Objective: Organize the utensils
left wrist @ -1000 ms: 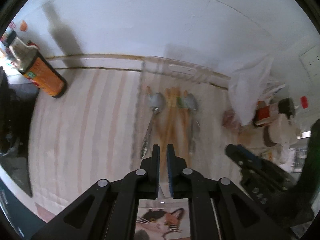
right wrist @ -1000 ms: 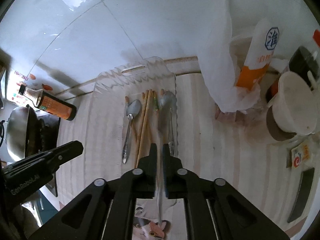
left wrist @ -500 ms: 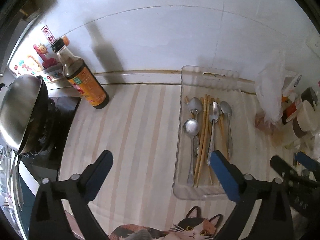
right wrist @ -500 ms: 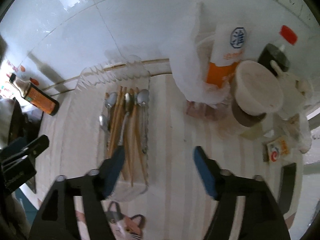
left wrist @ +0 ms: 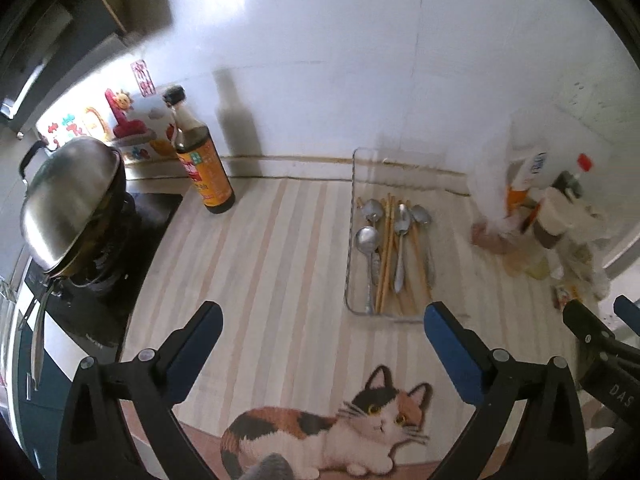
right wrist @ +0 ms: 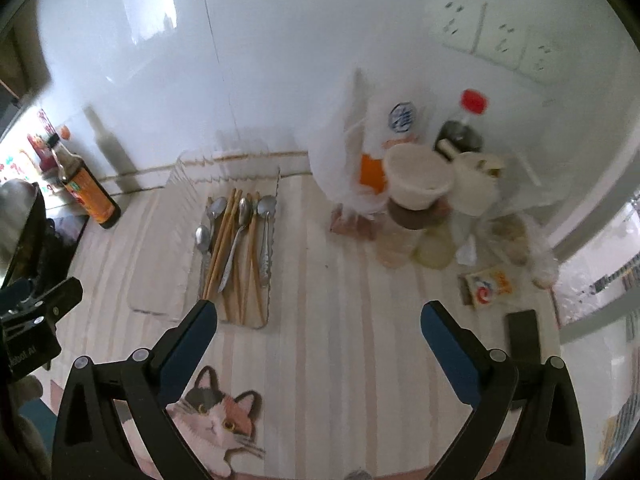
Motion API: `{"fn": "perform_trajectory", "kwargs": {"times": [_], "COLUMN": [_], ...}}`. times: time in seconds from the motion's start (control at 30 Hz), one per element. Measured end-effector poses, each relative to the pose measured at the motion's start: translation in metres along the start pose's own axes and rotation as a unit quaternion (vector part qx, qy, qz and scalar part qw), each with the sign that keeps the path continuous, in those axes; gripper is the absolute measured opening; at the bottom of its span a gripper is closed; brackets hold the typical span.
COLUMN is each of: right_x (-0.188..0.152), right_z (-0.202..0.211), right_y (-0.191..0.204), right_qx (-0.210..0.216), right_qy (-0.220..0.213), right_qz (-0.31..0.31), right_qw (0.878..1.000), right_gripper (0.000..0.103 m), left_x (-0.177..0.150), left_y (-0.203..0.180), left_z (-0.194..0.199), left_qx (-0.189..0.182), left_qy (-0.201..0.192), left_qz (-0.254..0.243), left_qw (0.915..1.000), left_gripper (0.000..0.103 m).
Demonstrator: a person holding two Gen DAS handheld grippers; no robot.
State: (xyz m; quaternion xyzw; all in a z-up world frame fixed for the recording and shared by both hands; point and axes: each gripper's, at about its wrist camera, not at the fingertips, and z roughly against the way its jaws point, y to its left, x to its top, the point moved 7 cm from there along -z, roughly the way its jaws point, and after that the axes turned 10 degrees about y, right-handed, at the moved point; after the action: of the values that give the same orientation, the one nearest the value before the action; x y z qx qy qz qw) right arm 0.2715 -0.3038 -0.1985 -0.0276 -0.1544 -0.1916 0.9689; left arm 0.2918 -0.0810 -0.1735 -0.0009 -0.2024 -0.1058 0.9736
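A clear plastic tray [left wrist: 351, 240] lies on the striped counter mat and holds several metal spoons [left wrist: 367, 240] and wooden chopsticks [left wrist: 387, 248] lying lengthwise. It also shows in the right wrist view [right wrist: 176, 200], with spoons [right wrist: 239, 236] and chopsticks [right wrist: 224, 236] inside. My left gripper [left wrist: 320, 320] is open and empty, raised well back from the tray. My right gripper [right wrist: 318, 318] is open and empty, also raised, right of the tray.
A soy sauce bottle [left wrist: 200, 164] stands at the back left beside a steel wok [left wrist: 68, 204] on a stove. Plastic bag [right wrist: 348, 152], cups [right wrist: 418, 184], bottle [right wrist: 464, 124] and packets [right wrist: 488, 284] crowd the right. A phone [right wrist: 524, 336] lies near the right edge.
Both grippers went from shut, close over the tray, to wide open, and pulled back and up. A spoon released by the right gripper now lies in the tray.
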Motion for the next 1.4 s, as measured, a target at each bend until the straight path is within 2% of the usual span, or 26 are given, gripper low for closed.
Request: {"fn": "perform_trajectory", "kwargs": {"times": [0.13, 0.43, 0.7, 1.0, 1.4], "right_x": [-0.023, -0.075, -0.112, -0.14, -0.126], "right_z": [0.045, 0.152, 0.212, 0.236, 0.234], "right_y": [-0.002, 0.003, 0.01, 0.013, 0.015], "right_qx": [-0.015, -0.065, -0.085, -0.068, -0.045], "right_qy": [-0.029, -0.105, -0.14, -0.145, -0.147], "right_qz": [-0.011, -0.03, -0.046, -0.042, -0.021], "right_qw": [0.999, 0.992, 0.985, 0.986, 0.988], "right_gripper": [0.103, 0.103, 0.103, 0.103, 0.103], "left_x": [-0.019, -0.061, -0.089, -0.106, -0.105], "left_y": [0.004, 0.026, 0.04, 0.042, 0.042], "left_z": [0.039, 0.126, 0.173, 0.193, 0.196], "left_qx": [-0.008, 0.017, 0.021, 0.014, 0.026], "left_qy": [-0.023, -0.086, -0.116, -0.123, -0.129], "left_qz": [-0.008, -0.023, -0.032, -0.023, 0.003], "left_qw": [0.9997, 0.9959, 0.9925, 0.9921, 0.9913], "left_gripper": [0.103, 0.103, 0.103, 0.103, 0.103]}}
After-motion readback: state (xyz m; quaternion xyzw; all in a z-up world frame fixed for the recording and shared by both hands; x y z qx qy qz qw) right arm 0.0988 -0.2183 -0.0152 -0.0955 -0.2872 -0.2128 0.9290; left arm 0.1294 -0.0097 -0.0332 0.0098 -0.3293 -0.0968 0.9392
